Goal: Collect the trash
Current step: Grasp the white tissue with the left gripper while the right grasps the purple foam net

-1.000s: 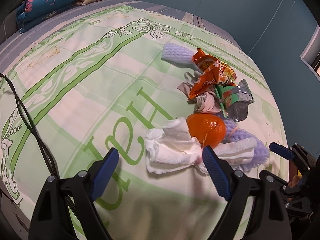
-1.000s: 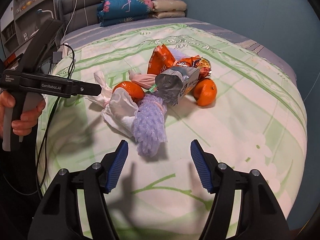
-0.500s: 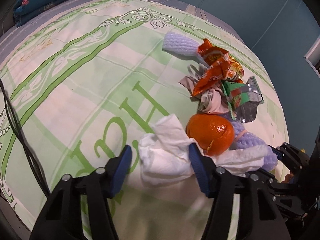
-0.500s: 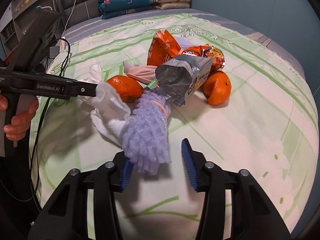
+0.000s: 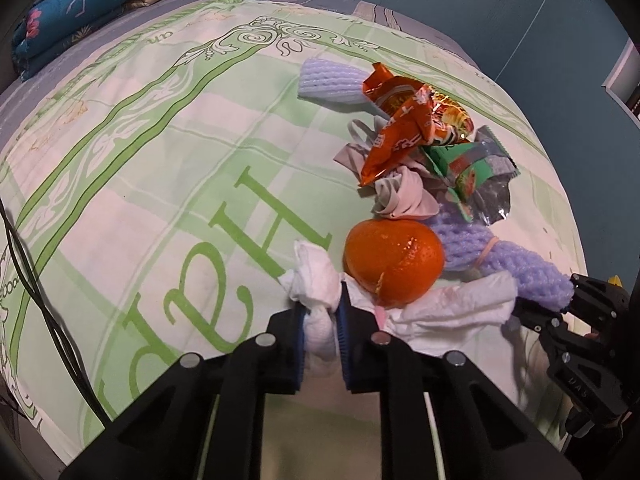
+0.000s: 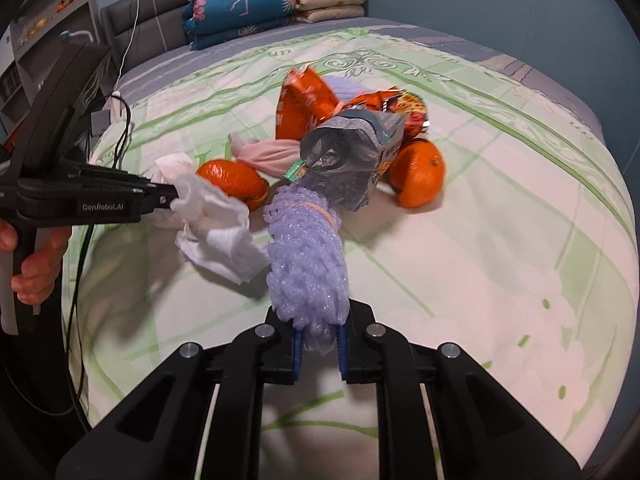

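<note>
**Both claws clamped on trash, bed cover**

L gripper (image 5: 320,326): jaws just closed, pads now pinching the white tissue (image 5: 316,280) at its bunched end; rest of tissue spreads under the near orange (image 5: 394,260). R gripper (image 6: 320,344): jaws just closed too, squeezing the end of the purple foam fruit net (image 6: 306,264). Net's far end runs under a silver snack bag (image 6: 352,160). Orange wrapper (image 6: 304,104), 2nd orange (image 6: 418,178) behind. All on green-patterned bedspread (image 6: 500,220).
</note>
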A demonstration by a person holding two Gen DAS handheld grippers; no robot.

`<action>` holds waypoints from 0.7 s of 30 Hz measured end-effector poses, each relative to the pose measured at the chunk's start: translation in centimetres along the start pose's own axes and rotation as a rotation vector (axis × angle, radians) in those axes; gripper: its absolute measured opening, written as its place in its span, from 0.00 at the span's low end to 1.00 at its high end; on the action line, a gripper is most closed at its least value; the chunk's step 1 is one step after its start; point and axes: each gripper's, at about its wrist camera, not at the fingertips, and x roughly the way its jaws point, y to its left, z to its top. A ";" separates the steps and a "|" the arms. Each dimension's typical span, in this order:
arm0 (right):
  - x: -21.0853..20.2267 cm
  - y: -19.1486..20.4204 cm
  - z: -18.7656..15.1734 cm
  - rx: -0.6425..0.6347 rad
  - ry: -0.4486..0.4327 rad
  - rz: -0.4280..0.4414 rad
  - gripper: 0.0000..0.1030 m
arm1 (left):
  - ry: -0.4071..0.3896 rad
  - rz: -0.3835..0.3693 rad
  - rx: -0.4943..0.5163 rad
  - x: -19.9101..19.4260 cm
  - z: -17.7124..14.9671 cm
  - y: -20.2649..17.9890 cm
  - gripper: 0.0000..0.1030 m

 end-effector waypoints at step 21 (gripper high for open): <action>-7.0 -5.2 -0.7 0.156 -0.121 -0.120 0.11 | -0.071 -0.046 0.022 -4.2 0.0 -1.2 0.09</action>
